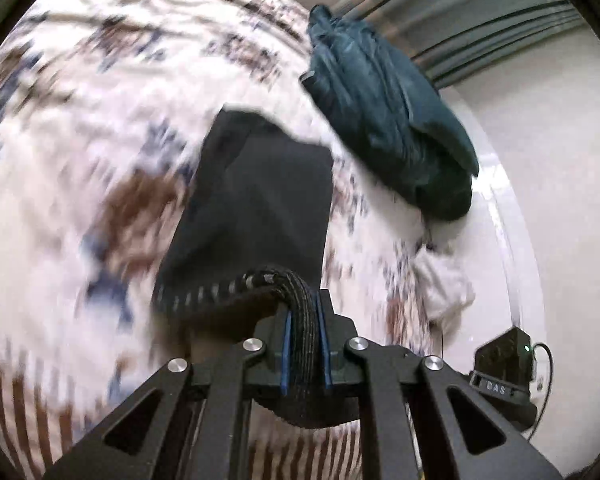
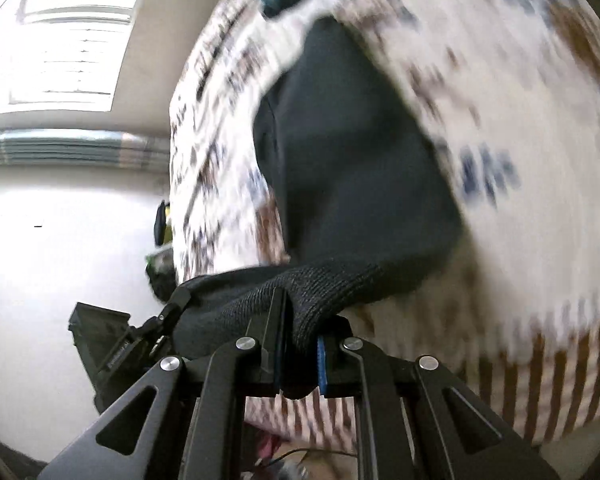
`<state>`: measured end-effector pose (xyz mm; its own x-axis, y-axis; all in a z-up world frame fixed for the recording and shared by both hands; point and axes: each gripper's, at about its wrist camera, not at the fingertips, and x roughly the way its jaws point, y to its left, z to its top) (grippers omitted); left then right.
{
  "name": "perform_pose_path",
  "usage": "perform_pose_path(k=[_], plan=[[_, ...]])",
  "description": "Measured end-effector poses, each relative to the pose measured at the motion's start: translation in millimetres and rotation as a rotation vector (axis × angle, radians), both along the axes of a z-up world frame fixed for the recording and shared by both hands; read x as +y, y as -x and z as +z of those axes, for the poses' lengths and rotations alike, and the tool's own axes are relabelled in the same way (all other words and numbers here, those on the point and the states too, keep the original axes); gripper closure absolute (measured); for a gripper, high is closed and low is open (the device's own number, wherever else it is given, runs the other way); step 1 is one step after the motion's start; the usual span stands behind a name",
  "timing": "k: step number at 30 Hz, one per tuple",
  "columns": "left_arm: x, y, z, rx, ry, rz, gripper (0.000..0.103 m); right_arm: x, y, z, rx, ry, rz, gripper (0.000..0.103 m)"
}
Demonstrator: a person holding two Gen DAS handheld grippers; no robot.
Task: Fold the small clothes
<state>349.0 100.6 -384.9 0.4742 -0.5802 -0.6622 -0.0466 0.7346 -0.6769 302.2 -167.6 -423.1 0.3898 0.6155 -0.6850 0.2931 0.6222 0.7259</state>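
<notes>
Left wrist view: the left tongs (image 1: 305, 344) clench the ribbed hem of a small black knit garment (image 1: 260, 196), which hangs ahead over the patterned white bedspread (image 1: 100, 120).

Right wrist view: the right tongs (image 2: 300, 356) pinch the same hem; both corners should stay level and taut.

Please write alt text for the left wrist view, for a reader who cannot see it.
The left gripper is shut on the ribbed waistband of a black garment, which hangs blurred over a patterned white, brown and blue bedspread. A dark teal garment lies bunched at the bed's edge.
</notes>
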Motion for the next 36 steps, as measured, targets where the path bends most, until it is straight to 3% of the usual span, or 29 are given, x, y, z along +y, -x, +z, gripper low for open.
perform_pose_path(k=[5,10,12,16,19,22,23,24,26,28,30,34,35,36], plan=[[-4.1,-104.4,-11.2,-0.009,0.029,0.016,0.094,-0.3,-102.1,0.6,-0.076,0.053,-0.073,0.091],[-4.5,-190.0,-30.8,0.007,0.012,0.051,0.094,-6.2,-208.8,-19.7,-0.100,0.082,-0.082,0.091],[-2.5,-222.5,-44.0,0.030,-0.006,0.074,0.094,-8.3,-251.5,-35.0,-0.088,0.079,-0.082,0.091],[4.4,-276.5,-81.9,0.128,0.033,0.092,0.093,-9.0,-319.3,-65.2,-0.039,0.102,-0.060,0.091],[16.2,-300.9,-111.7,0.210,0.121,0.120,0.079,-12.2,-362.5,-93.1,0.023,0.083,-0.057,0.085],[40.2,-307.9,-122.2,0.199,0.279,0.200,0.063,-24.0,-380.9,-105.1,0.022,-0.011,-0.090,0.076],[48.9,-307.2,-122.4,0.187,0.317,0.235,0.048,-27.9,-382.8,-103.3,0.021,-0.023,-0.092,0.061],[57.3,-304.5,-121.1,0.170,0.332,0.268,0.043,-32.9,-381.5,-99.2,0.010,-0.031,-0.093,0.049],[58.2,-305.2,-115.9,0.156,0.270,0.251,0.043,-41.6,-374.6,-89.6,-0.028,-0.015,-0.093,0.047],[45.8,-312.6,-110.1,0.147,0.113,0.174,0.043,-48.3,-368.9,-84.4,-0.016,0.085,-0.071,0.047],[17.3,-326.9,-114.0,0.168,-0.093,0.037,0.043,-51.2,-364.7,-87.8,0.007,0.183,-0.047,0.047],[-27.8,-345.7,-132.0,0.167,-0.299,-0.147,0.048,-43.8,-371.9,-117.7,0.065,0.262,0.037,0.047],[-33.9,-345.7,-130.4,0.133,-0.327,-0.161,0.089,-40.5,-375.0,-126.0,0.079,0.266,0.052,0.047],[-38.8,-345.0,-126.6,0.100,-0.355,-0.176,0.097,-35.5,-377.9,-131.0,0.069,0.279,0.064,0.060]])
